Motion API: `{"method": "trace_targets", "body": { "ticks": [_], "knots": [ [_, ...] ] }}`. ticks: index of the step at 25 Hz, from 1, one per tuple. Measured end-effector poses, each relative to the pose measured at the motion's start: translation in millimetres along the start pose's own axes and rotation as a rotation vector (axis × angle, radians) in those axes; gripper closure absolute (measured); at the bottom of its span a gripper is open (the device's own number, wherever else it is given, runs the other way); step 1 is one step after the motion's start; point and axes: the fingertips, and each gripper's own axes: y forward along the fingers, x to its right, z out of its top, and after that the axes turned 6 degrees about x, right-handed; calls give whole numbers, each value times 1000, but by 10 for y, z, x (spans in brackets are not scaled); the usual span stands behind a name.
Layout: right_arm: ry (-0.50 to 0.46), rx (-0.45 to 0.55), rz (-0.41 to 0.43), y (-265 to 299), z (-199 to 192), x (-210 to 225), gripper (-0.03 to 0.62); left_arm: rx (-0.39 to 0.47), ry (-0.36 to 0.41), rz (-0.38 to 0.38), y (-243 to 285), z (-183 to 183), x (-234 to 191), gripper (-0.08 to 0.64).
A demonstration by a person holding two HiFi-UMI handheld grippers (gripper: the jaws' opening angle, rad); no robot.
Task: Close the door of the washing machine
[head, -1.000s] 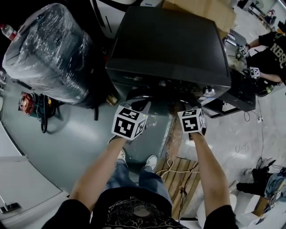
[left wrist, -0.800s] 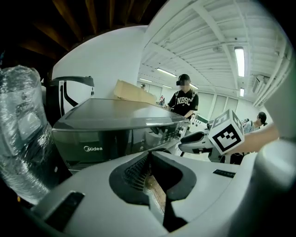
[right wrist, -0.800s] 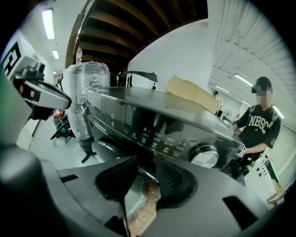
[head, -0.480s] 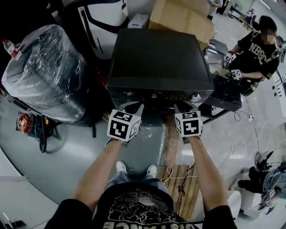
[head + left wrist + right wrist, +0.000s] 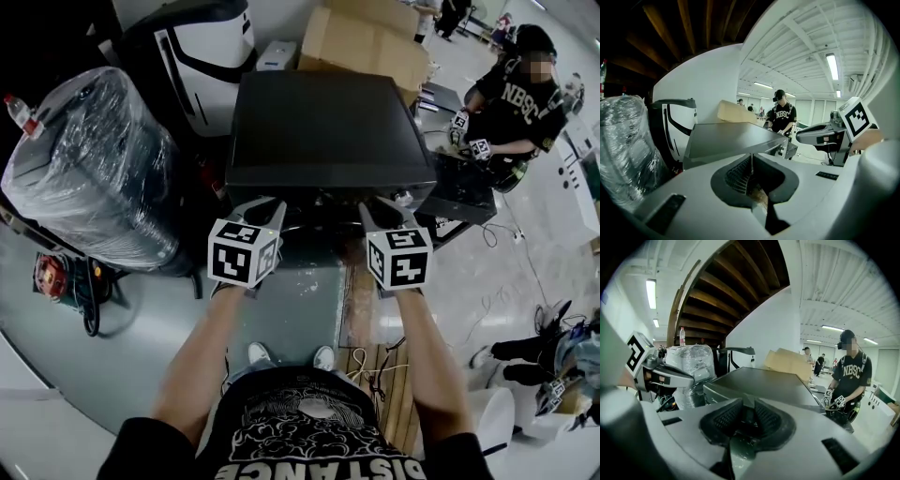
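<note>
Item, far left: a plastic-wrapped bundle (image 5: 89, 159) stood on the floor (image 5: 141, 319), well apart from the work and judged to be stored goods only. Item: left tool (image 5: 261, 204), held just in front of the washing machine (image 5: 328, 131) at the level of its top's front edge. Its jaws were together at the tips with nothing between them, and its marker cube faced upward. The left forearm (image 5: 202, 347) was stretched forward from the body, with the tool pointing away and slightly down. Item, centre: the washing machine, a dark flat-topped box. Its door sat on the front face, below the top's edge and behind both tools in the head view. Both gripper views looked over the top rather than at the front, so whether the door was shut could not be told. Item: right tool (image 5: 380, 204), beside the left one at about the same height and near the machine's right front corner. Its jaws were closing with a narrow gap left between the ridged pads, and nothing lay in that gap. The right forearm (image 5: 427, 356) ran roughly parallel to the left, in the same outstretched and slightly downward pose. Judgement: with both tools empty and held high at the top's edge, neither was placed to push a front door at this moment. Item, behind and to the right: a cardboard box (image 5: 370, 42). Item, far right: another person (image 5: 516, 89), occupied at a separate station and no part of this task.
</note>
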Motion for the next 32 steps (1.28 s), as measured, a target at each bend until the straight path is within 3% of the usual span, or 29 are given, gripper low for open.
{"method": "trace_targets", "body": {
  "ticks": [5,10,32],
  "knots": [
    [29,46,22,-124,159,-79,538,23,8,4,-40,98,-52,523],
    [-4,83,52,-186,271,-159,566,45,20,5,-67,188,-59,523],
    [33,103,58,-69,257,-39,568,36,40,45,-7,177,-199,524]
  ]
}}
